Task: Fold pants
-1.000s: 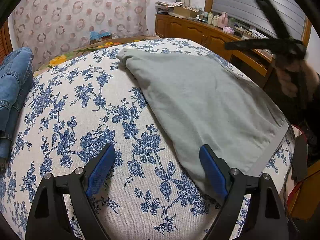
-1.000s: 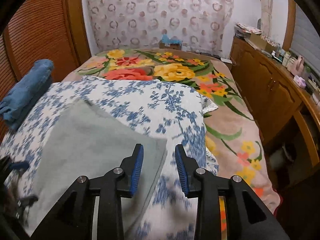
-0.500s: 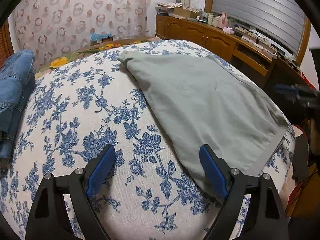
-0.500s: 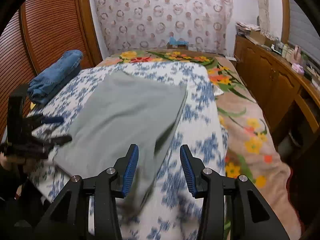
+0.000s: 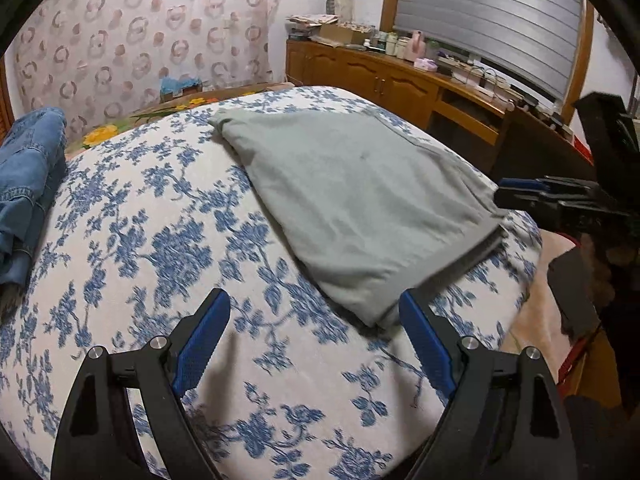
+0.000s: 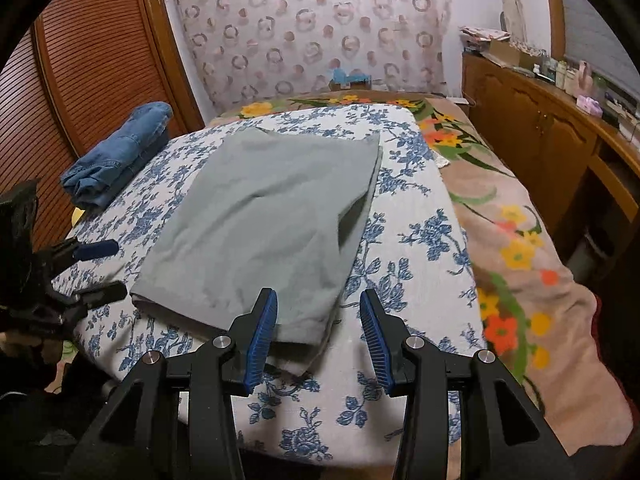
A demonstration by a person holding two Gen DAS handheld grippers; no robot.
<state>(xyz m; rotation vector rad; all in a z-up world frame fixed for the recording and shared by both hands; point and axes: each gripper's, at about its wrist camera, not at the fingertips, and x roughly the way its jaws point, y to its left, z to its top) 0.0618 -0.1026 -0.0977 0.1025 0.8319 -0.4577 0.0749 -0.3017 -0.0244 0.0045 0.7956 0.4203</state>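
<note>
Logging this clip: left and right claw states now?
Left claw: open, holding nothing.
Right claw: open, empty, over the grey pants.

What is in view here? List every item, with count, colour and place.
pants: one, grey-green, folded flat on the blue-floral cover.
blue-floral cover: one, white and blue, over the bed.
flowered blanket: one, tan with orange and yellow flowers, right of the cover.
jeans: one pile, blue denim, left edge of the bed.
cabinet: one, brown wood, along the right wall, small items on top.
left gripper: one, black with blue pads, open, empty.
right gripper: one, black with blue pads, open, empty.
</note>
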